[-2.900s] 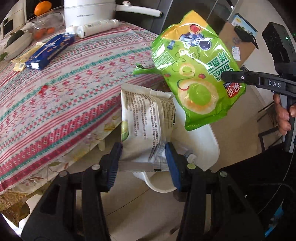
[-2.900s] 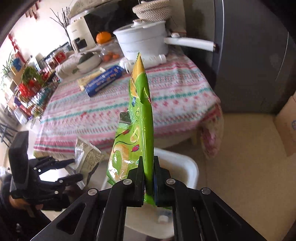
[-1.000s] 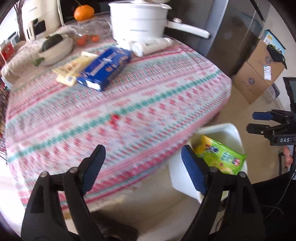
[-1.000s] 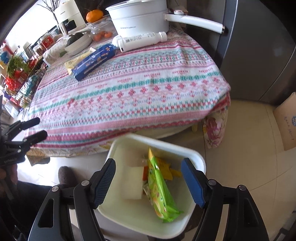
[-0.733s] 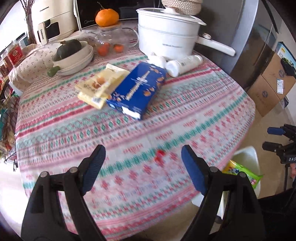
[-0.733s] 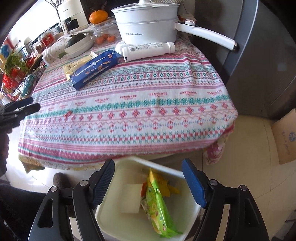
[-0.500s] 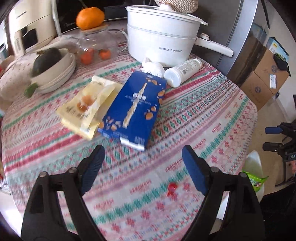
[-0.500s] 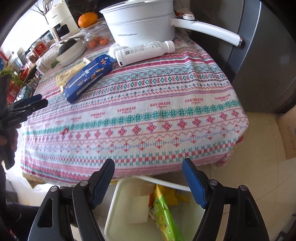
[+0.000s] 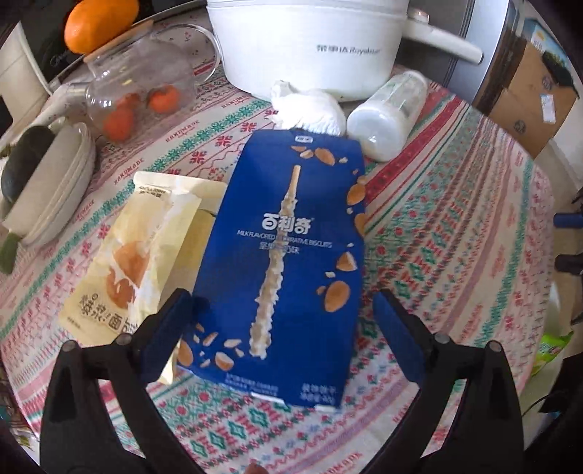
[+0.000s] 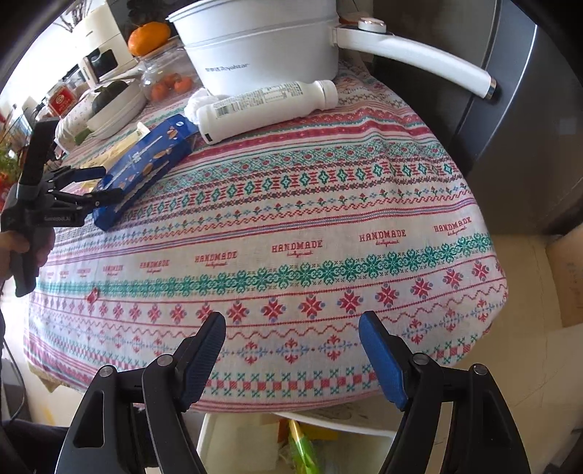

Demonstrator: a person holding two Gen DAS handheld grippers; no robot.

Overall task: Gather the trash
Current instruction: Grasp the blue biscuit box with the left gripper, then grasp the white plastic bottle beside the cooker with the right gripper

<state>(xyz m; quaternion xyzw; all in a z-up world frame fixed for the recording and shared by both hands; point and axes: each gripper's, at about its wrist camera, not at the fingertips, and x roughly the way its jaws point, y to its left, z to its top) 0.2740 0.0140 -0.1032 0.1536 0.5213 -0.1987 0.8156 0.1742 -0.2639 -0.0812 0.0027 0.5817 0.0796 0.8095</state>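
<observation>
On the patterned desk (image 10: pixel 328 204), seen left to right from the left wrist view, sit a stack of pale bowls (image 9: pixel 51 189) with a dark green vegetable in the top one, one glass jug (image 9: pixel 145 87) holding small orange fruits with a single large orange (image 9: pixel 98 22) on its lid, one cream snack packet (image 9: pixel 135 255), one blue biscuit box (image 9: pixel 284 262), one crumpled white tissue (image 9: pixel 309 109), one white bottle (image 9: pixel 390 120) lying on its side, and one white pot (image 9: pixel 309 43) behind them. Compared with a second ago, the left hand-held gripper (image 9: pixel 284 321) is now over the desk instead of beside the bin: its jaws have just been opening further and stand spread to either side of the near end of the blue biscuit box, pads not pressing it. The box partly overlaps the cream packet and its far end touches the tissue. The right hand-held gripper (image 10: pixel 291 357) has moved as well; its jaws are spread with nothing between them, above the desk's near edge, where earlier they framed the bin. The white bin (image 10: pixel 291 441) now shows only at the bottom of the right wrist view, half under the desk edge, with the green snack bag (image 10: pixel 302 452) lying inside
</observation>
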